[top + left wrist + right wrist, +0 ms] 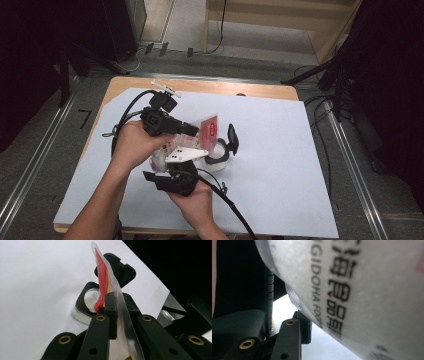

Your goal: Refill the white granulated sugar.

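Both grippers hold one plastic pouch [200, 134] above the middle of the white sheet [280, 165], just left of an open container [219, 155]. The left gripper [192, 131] is clamped nearly flat on the pouch's clear sealed edge; its own view shows the jaws pinching that film, with the red printed part standing beyond them. The right gripper [172, 167], nearer the person, has its jaws part-way closed around the fuller body of the pouch [367, 295], whose printed wall presses close to its camera.

The step looks like opening or tipping the pouch over the container. The next move probably calls for the two grips to pull apart or tilt the pouch, keeping its mouth over the round opening [91, 297].

The container's black hinged lid [232, 137] stands up on the far-right side, close to the pouch, and could catch it. A cable [125, 112] trails to the left.
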Demonstrator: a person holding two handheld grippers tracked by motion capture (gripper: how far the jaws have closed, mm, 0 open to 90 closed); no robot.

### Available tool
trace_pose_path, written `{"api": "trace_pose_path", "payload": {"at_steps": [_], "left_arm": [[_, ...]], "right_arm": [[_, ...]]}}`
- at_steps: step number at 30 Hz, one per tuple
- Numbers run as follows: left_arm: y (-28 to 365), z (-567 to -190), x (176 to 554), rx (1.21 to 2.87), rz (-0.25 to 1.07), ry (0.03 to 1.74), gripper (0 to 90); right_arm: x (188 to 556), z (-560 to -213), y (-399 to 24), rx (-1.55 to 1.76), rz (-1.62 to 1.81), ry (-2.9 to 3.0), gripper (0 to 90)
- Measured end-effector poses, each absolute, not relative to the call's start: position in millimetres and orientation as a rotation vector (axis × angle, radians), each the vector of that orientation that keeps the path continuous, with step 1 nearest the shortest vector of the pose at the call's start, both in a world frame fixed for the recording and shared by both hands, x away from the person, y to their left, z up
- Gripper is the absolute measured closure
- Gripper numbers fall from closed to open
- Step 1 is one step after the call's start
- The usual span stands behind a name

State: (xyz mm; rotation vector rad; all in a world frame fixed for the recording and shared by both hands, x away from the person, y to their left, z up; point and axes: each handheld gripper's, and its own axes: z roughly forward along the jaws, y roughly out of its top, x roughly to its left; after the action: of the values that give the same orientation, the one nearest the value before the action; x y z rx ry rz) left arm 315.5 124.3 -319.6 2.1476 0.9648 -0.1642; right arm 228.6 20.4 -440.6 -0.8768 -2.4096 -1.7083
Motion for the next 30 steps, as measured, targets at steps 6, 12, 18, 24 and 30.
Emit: {"api": "trace_pose_path", "payload": {"at_steps": [6,12,18,24,30], "left_arm": [[123.7,-319.4,315.3,2.143,-0.158,0.966,86.0],[122.7,-319.0,314.5,2.142,-0.152,0.975,85.9],[121.3,-318.8,313.4,2.147,-0.148,0.968,86.0],[121.0,-318.2,313.1,2.151,-0.148,0.972,85.9],[121.1,-318.4,313.0,2.151,-0.174,0.968,85.9]], "right_arm": [[229.5,-440.8,20.0,-0.877,-1.714,-2.411,62.7],[230.4,-440.2,19.0,-0.878,-1.710,-2.397,62.7],[229.8,-439.8,18.3,-0.876,-1.709,-2.401,62.5],[229.1,-439.6,18.0,-0.875,-1.707,-2.398,62.6],[228.3,-440.1,17.9,-0.873,-1.713,-2.402,62.7]]}}
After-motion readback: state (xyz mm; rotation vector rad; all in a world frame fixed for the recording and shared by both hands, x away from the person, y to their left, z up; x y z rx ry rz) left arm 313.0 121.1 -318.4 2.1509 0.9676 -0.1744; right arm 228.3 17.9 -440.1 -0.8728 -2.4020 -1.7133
